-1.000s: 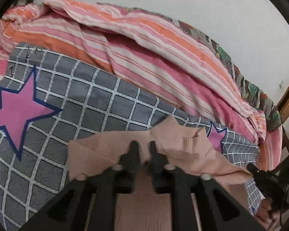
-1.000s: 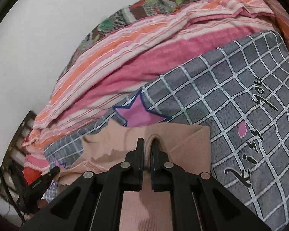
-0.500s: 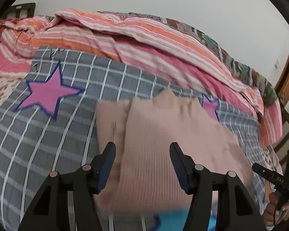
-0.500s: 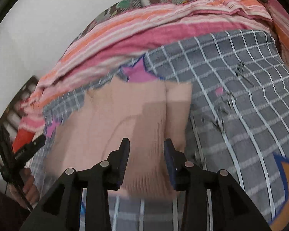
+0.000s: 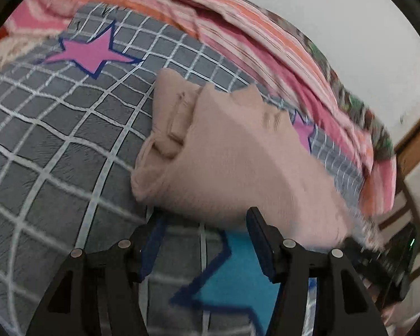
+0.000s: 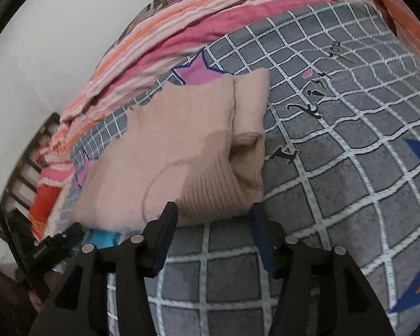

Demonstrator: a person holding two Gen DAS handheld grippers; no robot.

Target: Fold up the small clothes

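A beige ribbed knit garment (image 5: 224, 162) lies folded on the grey checked bedspread (image 5: 56, 145). It also shows in the right wrist view (image 6: 182, 145), ribbed hem nearest. My left gripper (image 5: 204, 238) is open and empty, just short of the garment's near edge. My right gripper (image 6: 214, 229) is open and empty, its fingers flanking the near hem without holding it. The other gripper shows at the left edge of the right wrist view (image 6: 53, 246) and at the right edge of the left wrist view (image 5: 383, 263).
A pink and orange striped quilt (image 5: 252, 28) is heaped along the far side of the bed against a white wall (image 6: 56, 42). The bedspread (image 6: 350, 168) has pink and blue stars. A wooden bed frame (image 5: 414, 140) stands at the right.
Both grippers were shut on the garment's edge, then opened and let it go. Both have pulled back toward me, and the garment now lies folded on the bedspread.
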